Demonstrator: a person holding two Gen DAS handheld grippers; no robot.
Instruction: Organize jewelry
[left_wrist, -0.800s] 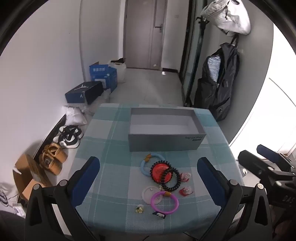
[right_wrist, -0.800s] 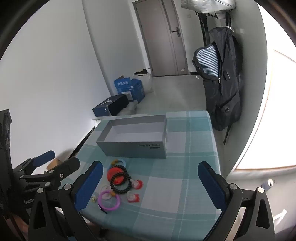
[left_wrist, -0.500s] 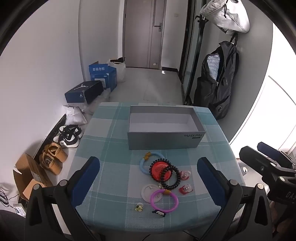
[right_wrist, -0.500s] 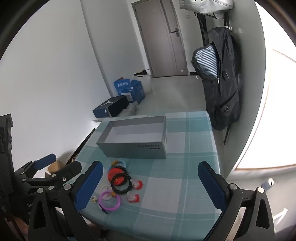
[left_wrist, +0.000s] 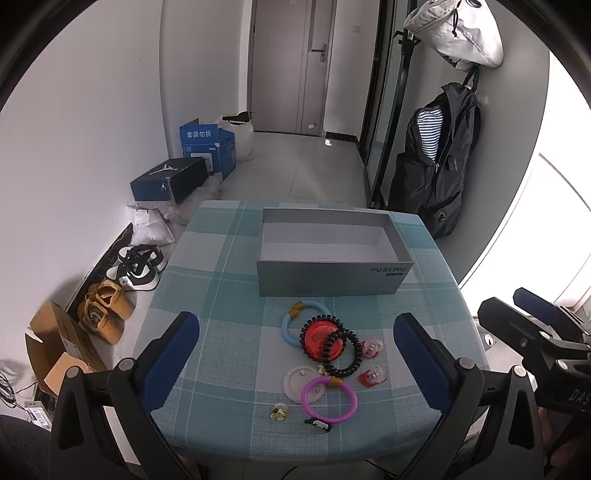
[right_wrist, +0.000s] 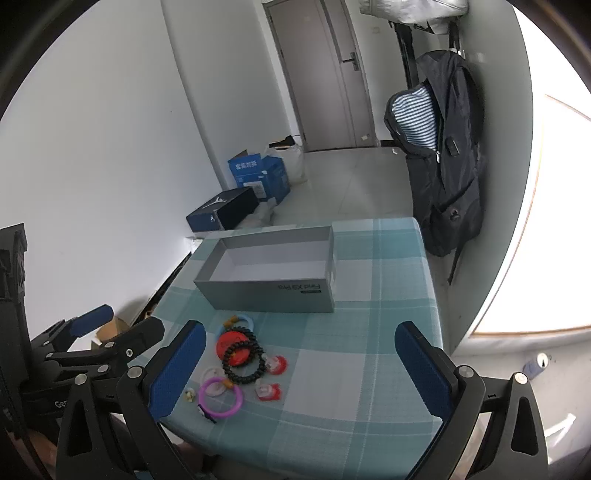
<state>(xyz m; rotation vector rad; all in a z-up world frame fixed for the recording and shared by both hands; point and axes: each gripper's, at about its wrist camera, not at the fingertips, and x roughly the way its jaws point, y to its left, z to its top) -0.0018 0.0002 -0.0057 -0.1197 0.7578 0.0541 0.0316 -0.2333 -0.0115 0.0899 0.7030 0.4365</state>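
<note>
left claw (left_wrist: 295, 350): open, empty
right claw (right_wrist: 299, 354): open, empty
step: drop onto pink ring (left_wrist: 328, 400) below-ahead, pinch rim, then box (left_wrist: 332, 284) beyond

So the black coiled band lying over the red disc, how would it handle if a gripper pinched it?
The black coiled band looks like a springy spiral loop, so it would probably squash and flex, not stay rigid. It seems light. Since it overlaps the red disc, lifting it may nudge the disc.
</note>
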